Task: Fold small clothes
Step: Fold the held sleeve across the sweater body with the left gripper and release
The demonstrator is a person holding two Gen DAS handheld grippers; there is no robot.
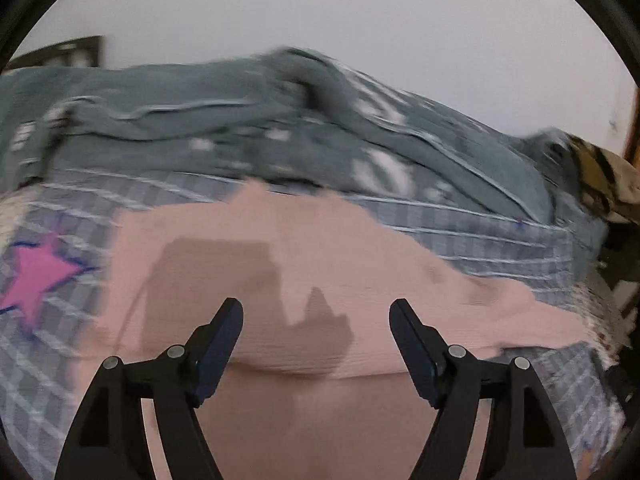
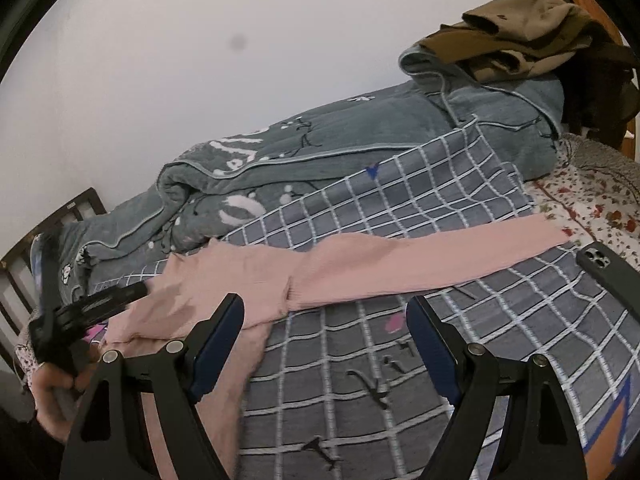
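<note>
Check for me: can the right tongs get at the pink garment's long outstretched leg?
Probably yes. The right tongs stand open above the checked blanket, and the pink garment lies flat just ahead with nothing on it.

Plain white wall behind a bed, dark slatted, perhaps wooden, bed frame at one end.

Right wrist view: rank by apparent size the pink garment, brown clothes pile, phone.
1. pink garment
2. brown clothes pile, though it lies farther off, so its true size is unsure
3. phone, partly cut off
</note>
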